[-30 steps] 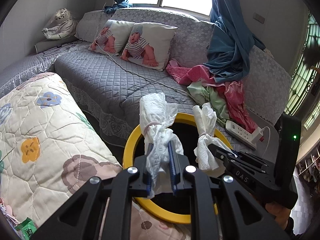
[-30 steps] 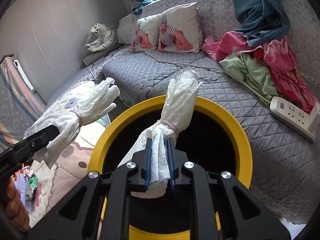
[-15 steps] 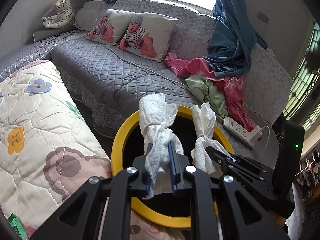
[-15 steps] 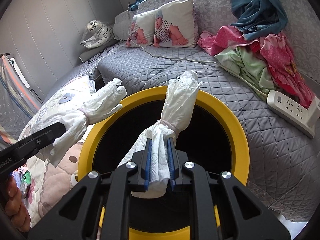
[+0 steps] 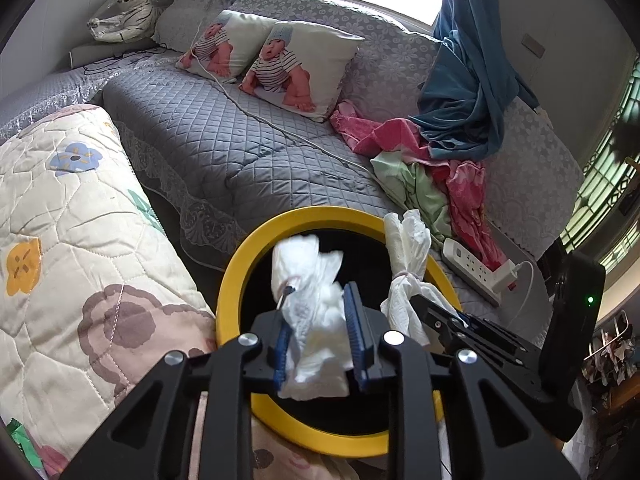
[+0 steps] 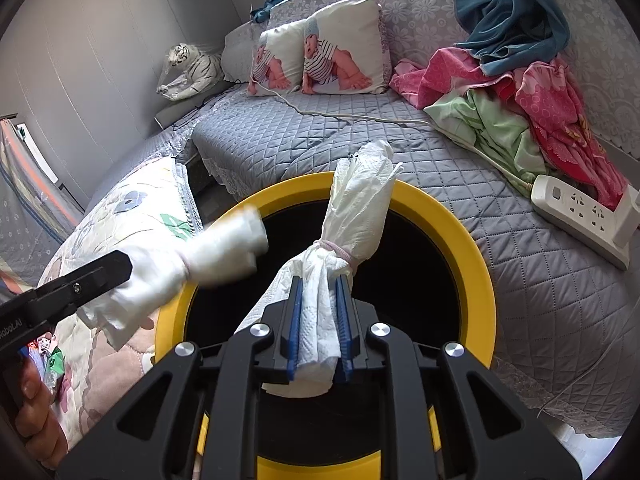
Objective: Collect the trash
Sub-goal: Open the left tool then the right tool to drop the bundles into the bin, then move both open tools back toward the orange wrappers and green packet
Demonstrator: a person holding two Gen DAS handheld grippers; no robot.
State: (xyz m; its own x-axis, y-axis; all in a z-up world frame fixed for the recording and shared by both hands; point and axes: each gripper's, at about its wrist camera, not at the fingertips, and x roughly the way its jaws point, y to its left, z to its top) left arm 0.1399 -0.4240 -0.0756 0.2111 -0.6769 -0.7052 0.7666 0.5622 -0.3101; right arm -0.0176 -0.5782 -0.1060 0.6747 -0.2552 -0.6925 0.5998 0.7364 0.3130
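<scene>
A yellow-rimmed black bin (image 5: pixel 240 264) (image 6: pixel 464 240) stands below both grippers. My left gripper (image 5: pixel 318 336) has spread its blue pads; a white tissue bundle tied with a rubber band (image 5: pixel 308 280) hangs loose and blurred between them over the bin mouth. It also shows blurred in the right wrist view (image 6: pixel 224 248). My right gripper (image 6: pixel 320 332) is shut on a second tied tissue bundle (image 6: pixel 360 208) above the bin; this bundle shows in the left wrist view (image 5: pixel 408 248) too.
A grey quilted sofa (image 5: pixel 224 148) with two baby-print pillows (image 5: pixel 296 68), a clothes pile (image 5: pixel 432 168) and a white power strip (image 6: pixel 576 208) lies behind the bin. A floral quilt (image 5: pixel 60 240) is at the left. A toy tiger (image 5: pixel 124 12) sits far left.
My left gripper has opened from a tight grip and its tissue bundle is slipping and tilting over the bin. The right gripper keeps its bundle still above the bin.
</scene>
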